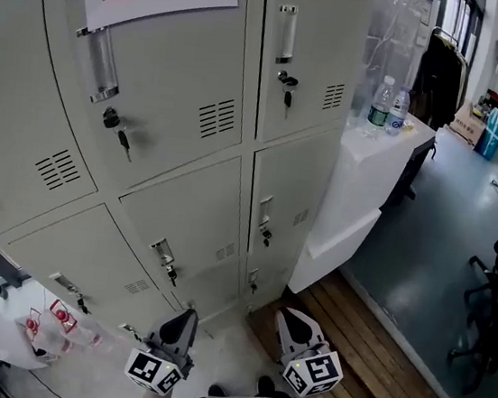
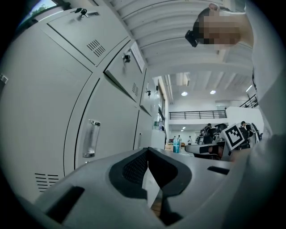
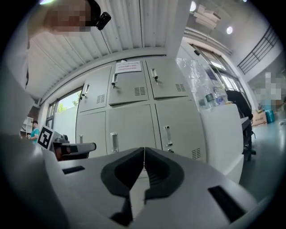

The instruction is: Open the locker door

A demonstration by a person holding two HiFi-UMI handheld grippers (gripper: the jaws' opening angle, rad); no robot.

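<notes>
Grey, shut, untouched at every locker door [image 1: 181,94]; holding left gripper [image 1: 186,316] and right gripper [image 1: 293,318] low, fingers clenched empty.

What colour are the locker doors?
The locker doors are plain light grey; the head view shows this best.
</notes>
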